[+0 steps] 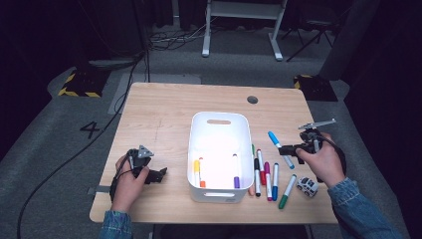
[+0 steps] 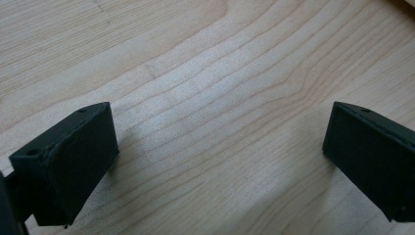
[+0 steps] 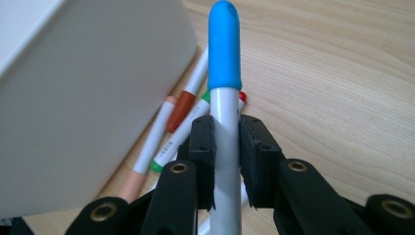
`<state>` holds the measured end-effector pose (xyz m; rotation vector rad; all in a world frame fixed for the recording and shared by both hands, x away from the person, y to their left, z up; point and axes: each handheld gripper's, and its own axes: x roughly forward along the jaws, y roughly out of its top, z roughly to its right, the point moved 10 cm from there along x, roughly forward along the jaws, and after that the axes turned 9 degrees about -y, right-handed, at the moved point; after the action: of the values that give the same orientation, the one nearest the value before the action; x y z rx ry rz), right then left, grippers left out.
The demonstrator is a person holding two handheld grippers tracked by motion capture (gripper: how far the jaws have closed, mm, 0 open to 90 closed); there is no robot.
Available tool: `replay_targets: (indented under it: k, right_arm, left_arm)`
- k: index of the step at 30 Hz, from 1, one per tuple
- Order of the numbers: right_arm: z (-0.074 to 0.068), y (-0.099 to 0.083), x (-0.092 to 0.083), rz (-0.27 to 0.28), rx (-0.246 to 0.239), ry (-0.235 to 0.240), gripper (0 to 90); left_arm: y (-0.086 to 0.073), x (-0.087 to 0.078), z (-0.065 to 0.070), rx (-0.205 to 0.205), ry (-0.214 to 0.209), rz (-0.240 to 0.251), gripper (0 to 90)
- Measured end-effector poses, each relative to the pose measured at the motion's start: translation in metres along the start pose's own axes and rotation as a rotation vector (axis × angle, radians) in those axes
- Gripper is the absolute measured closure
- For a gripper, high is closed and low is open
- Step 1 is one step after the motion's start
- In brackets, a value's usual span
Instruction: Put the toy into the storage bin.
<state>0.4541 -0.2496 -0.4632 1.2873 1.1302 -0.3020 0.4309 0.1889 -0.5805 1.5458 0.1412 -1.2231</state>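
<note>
My right gripper [image 1: 284, 149] [image 3: 226, 131] is shut on a white marker with a light-blue cap [image 1: 278, 145] [image 3: 224, 54], held above the table to the right of the white bin [image 1: 220, 124] [image 3: 73, 83]. Three markers lie inside the bin: yellow [image 1: 196, 168], orange [image 1: 201, 175] and purple [image 1: 236, 174]. Several more markers [image 1: 266, 174] [image 3: 181, 110] lie on the table beside the bin's right wall. Resting on the table left of the bin, my left gripper [image 1: 158, 175] [image 2: 220, 161] stands open with bare wood between its fingers.
A small toy car [image 1: 307, 186] sits near the table's front right edge. A green-capped marker [image 1: 286, 191] lies just left of it. A round cable hole [image 1: 252, 99] is at the table's back right. The wooden table [image 1: 159, 114] is bare at the back and left.
</note>
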Motion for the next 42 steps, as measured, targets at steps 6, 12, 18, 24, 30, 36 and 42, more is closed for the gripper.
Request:
replay_targets:
  k: [6, 12, 18, 24, 30, 36, 42]
  right_arm:
    - [-0.019, 0.010, -0.013, 0.023, -0.030, 0.043, 76.9]
    - [-0.039, 0.018, -0.024, 0.042, -0.066, 0.081, 76.9]
    - [-0.059, 0.023, -0.032, 0.044, -0.090, 0.115, 76.9]
    - [-0.077, 0.028, -0.036, 0.052, -0.125, 0.146, 76.9]
    - [-0.090, 0.031, -0.038, 0.052, -0.152, 0.170, 76.9]
    - [-0.108, 0.034, -0.040, 0.052, -0.173, 0.207, 76.9]
    - [-0.126, 0.037, -0.038, 0.051, -0.203, 0.237, 76.9]
  left_arm:
    - [0.000, 0.000, 0.000, -0.001, 0.000, 0.001, 0.0]
    - [0.000, 0.000, 0.000, 0.000, 0.000, 0.000, 0.0]
    - [0.000, 0.000, 0.000, 0.000, 0.000, 0.000, 0.0]
    - [0.000, 0.000, 0.000, 0.000, 0.000, 0.000, 0.0]
    - [0.000, 0.000, 0.000, 0.000, -0.001, 0.000, 0.0]
    - [0.000, 0.000, 0.000, 0.000, -0.001, 0.000, 0.0]
    - [0.000, 0.000, 0.000, -0.001, -0.004, 0.000, 0.0]
